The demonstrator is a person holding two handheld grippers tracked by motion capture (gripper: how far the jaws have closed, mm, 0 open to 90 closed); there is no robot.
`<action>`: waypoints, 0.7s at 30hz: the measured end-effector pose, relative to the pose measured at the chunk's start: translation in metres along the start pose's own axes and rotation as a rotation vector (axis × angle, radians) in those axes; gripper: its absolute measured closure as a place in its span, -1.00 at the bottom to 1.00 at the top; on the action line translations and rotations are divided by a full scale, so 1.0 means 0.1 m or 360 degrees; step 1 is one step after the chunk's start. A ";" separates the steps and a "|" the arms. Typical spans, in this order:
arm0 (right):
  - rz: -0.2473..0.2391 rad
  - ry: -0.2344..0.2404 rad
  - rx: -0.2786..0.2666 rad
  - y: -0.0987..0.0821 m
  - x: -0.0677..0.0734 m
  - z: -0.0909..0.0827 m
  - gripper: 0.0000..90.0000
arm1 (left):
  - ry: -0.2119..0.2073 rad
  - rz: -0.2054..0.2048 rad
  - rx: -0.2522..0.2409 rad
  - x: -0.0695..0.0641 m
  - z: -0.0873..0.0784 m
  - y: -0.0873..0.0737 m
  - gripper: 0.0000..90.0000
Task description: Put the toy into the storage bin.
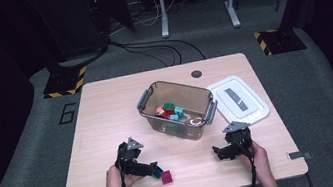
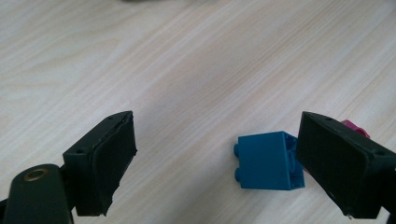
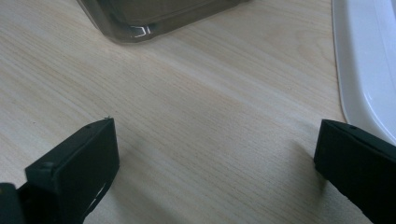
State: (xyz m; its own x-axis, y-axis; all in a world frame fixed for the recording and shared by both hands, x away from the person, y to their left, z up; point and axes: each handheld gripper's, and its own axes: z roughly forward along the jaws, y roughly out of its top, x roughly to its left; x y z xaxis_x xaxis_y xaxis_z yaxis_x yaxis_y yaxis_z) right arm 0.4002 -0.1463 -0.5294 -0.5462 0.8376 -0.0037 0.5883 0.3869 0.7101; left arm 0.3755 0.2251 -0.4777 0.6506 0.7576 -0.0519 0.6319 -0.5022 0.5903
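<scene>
A blue brick (image 2: 268, 161) lies on its side on the wooden table (image 2: 187, 60), between the jaws of my left gripper (image 2: 215, 140). It sits close against the right-hand jaw and far from the other, so the gripper is open. A magenta brick (image 2: 356, 127) peeks out behind that jaw. From the high view, my left gripper (image 1: 153, 169) is low at the table's front left, with the blue brick (image 1: 158, 173) at its tips and the magenta brick (image 1: 167, 177) just beyond. My right gripper (image 1: 218, 152) stands open at the front right, with bare table between its jaws (image 3: 217, 154).
A clear plastic bin (image 1: 188, 86) with grey handles holds several coloured bricks at the table's middle; its corner (image 3: 140, 16) lies ahead of my right gripper. A white lid (image 1: 239, 99) lies flat to the bin's right, its edge (image 3: 359, 60) near the right jaw.
</scene>
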 end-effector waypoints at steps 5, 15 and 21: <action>0.0001 0.0000 0.0000 0.00 0.00 0.00 -1.00 | -0.0015 0.0031 0.0031 -0.07 0.09 -0.06 -0.66; 0.0001 0.0000 0.0000 0.00 0.00 0.00 -1.00 | -0.0132 0.0002 0.0002 -0.10 0.15 -0.15 -0.05; 0.0001 0.0000 0.0000 0.00 0.00 0.00 -1.00 | -0.0166 -0.0005 -0.0023 -0.07 0.12 -0.18 0.26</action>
State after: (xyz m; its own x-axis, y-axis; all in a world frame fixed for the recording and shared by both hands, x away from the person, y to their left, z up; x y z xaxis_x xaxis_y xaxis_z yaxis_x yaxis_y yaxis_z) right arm 0.4002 -0.1463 -0.5294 -0.5461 0.8377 -0.0034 0.5885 0.3865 0.7101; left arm 0.3651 0.2236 -0.4977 0.6895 0.7112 -0.1368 0.6283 -0.4935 0.6014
